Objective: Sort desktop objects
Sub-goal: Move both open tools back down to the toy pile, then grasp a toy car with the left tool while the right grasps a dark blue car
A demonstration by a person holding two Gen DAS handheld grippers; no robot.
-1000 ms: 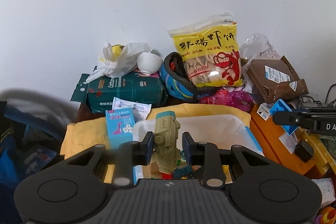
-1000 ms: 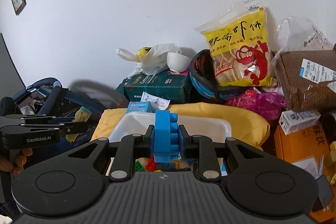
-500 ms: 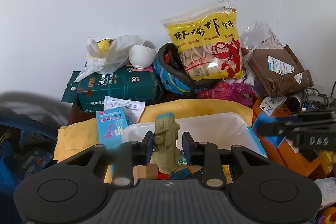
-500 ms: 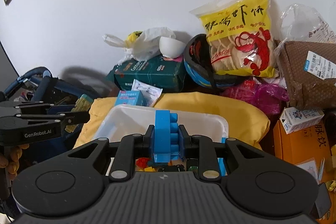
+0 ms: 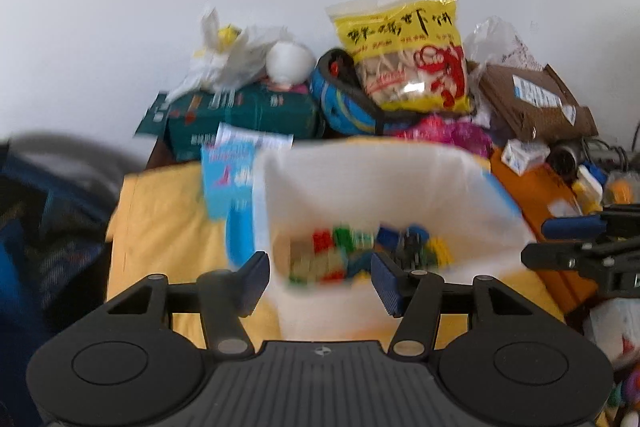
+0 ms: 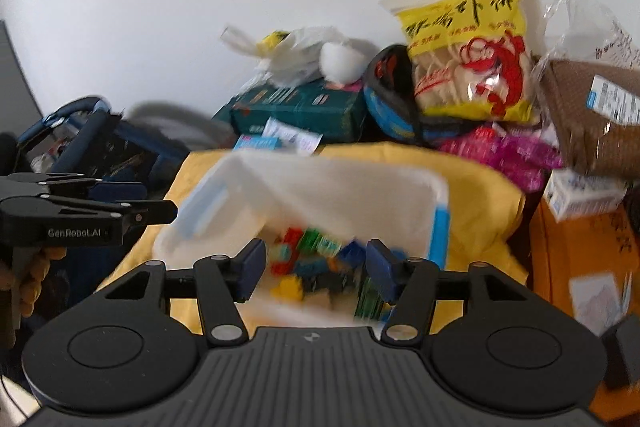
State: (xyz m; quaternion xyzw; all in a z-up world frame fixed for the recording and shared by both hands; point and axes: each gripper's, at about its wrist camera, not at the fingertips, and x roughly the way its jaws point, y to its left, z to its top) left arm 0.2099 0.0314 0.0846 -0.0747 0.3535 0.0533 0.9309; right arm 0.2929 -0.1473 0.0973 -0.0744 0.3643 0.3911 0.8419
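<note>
My left claw (image 5: 320, 277) and my right claw (image 6: 314, 273) both hang over the white plastic bin with blue handles (image 6: 434, 195). Both claws are opening, and nothing is between the fingers. The small colourful toy blocks (image 5: 360, 253) lie in a blurry heap at the bottom of the bin. The bin sits on a yellow cloth (image 5: 160, 223). Behind it leans a yellow bag of shrimp chips (image 5: 404, 47).

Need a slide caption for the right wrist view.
Right gripper opening, nothing between its jaws, above white bin of toy bricks.
</note>
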